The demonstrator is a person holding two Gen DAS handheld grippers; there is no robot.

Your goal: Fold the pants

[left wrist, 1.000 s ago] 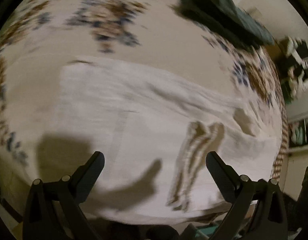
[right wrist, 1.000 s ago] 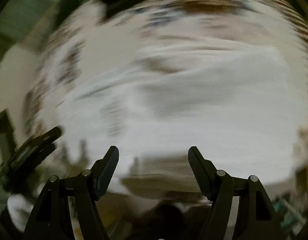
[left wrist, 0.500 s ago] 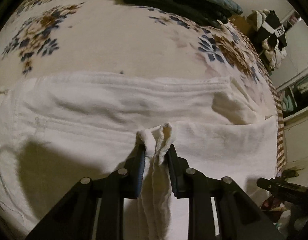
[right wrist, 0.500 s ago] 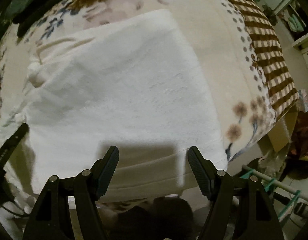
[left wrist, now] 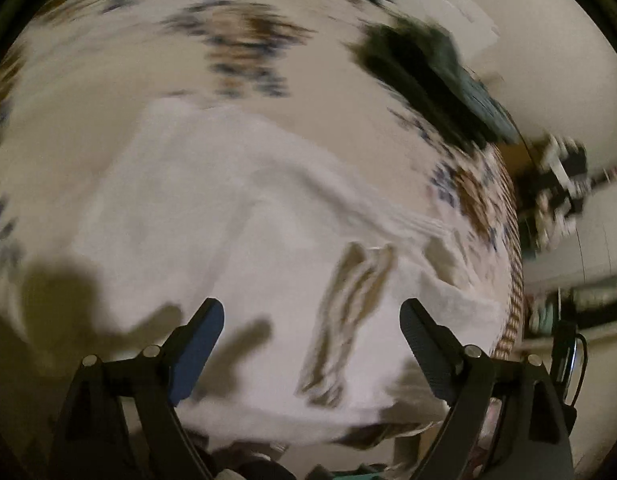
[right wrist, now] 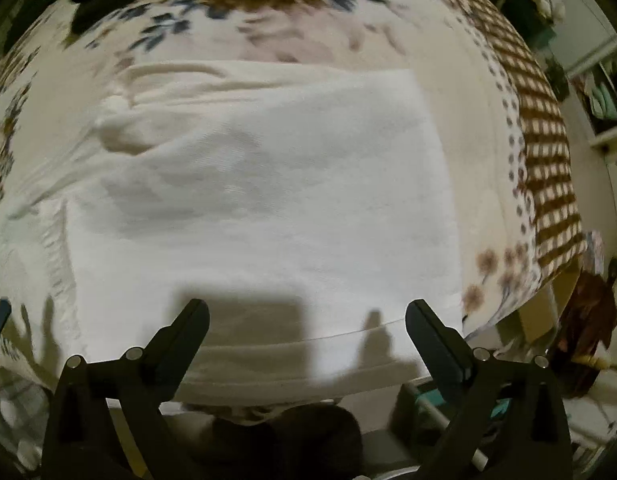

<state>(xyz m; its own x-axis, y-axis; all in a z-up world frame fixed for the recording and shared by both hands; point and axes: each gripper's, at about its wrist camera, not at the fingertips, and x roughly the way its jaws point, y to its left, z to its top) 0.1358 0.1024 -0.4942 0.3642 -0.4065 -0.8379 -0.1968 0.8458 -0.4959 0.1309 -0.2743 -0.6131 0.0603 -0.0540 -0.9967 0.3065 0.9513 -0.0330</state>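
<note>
Two hand-held grippers hover, jaws spread and holding nothing, over white pants lying on a flowered bed.

Nearest, the left gripper (left wrist: 312, 316) and right gripper (right wrist: 307, 316) each have jaws wide apart above the pants (right wrist: 260, 208), which lie flat as a broad folded slab near the bed's (right wrist: 488, 168) front edge. A loose drawstring (left wrist: 348, 316) lies on the cloth in the left view. For a neat next fold, both jaws should probably pinch matching corners of one edge and carry it over evenly. Farther off sits a dark clothes pile (left wrist: 428, 68). The left view is motion-blurred, so seams and edges there are hard to make out.
</note>
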